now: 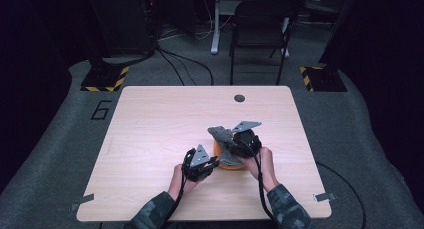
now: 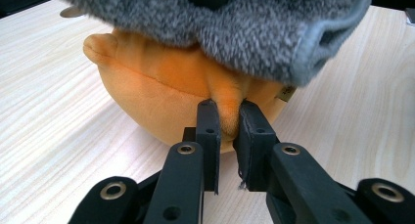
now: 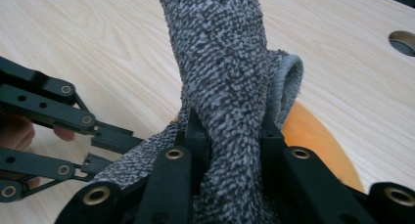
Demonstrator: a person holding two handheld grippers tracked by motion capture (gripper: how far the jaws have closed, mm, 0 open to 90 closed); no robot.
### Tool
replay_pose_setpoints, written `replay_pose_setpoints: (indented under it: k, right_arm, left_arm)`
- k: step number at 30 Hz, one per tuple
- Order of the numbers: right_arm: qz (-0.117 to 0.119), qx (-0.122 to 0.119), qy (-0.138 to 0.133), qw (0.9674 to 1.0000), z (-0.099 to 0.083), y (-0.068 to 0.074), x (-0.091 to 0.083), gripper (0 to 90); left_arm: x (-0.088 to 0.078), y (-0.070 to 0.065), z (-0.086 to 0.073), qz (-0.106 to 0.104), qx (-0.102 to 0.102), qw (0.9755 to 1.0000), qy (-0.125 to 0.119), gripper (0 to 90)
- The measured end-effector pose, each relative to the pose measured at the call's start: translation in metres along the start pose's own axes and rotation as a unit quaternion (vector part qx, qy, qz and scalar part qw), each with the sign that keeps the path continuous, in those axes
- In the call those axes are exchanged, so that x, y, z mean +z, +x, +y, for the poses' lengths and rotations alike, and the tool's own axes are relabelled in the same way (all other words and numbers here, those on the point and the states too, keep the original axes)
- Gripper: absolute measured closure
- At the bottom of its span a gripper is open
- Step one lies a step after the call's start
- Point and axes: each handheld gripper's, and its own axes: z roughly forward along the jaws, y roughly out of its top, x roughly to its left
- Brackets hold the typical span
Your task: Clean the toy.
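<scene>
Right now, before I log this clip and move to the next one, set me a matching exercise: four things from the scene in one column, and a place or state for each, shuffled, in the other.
Things:
1. left gripper
2. right gripper
3. orange plush toy
4. round hole

Places or states:
A. in the tabletop near the far edge
B. shut on the grey fuzzy sock
C. lying on the wooden table, partly under the sock
D. pinching a fold of orange plush

Pairs: 1-D, 2-B, 3-C, 4-A
</scene>
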Motion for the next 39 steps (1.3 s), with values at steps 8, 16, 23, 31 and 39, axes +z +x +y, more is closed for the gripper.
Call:
replay_pose_setpoints:
  k: [8, 16, 23, 31, 39]
  right_arm:
    - [-0.011, 0.019, -0.004, 0.9997, -0.005, -0.015, -0.008, 73.5]
    - [-0.018, 0.033, -0.002, 0.9993, -0.007, -0.022, -0.012, 73.3]
    - [-0.031, 0.054, 0.002, 0.9981, -0.013, -0.033, -0.017, 73.1]
    - [-0.05, 0.064, 0.009, 0.9966, -0.021, -0.047, -0.018, 73.2]
    - [-0.062, 0.085, 0.022, 0.9942, -0.031, -0.061, -0.016, 73.2]
  left_arm:
    - [0.0, 0.0, 0.0, -0.002, 0.0, 1.0, 0.001, 80.6]
    - [0.0, 0.0, 0.0, -0.002, 0.0, 1.0, 0.002, 80.6]
    - [0.0, 0.001, 0.0, -0.003, -0.002, 1.0, 0.003, 80.6]
    - [0.0, 0.001, 0.0, -0.003, -0.002, 1.0, 0.005, 80.6]
    - [0.001, 0.001, 0.0, -0.003, 0.0, 1.0, 0.003, 80.6]
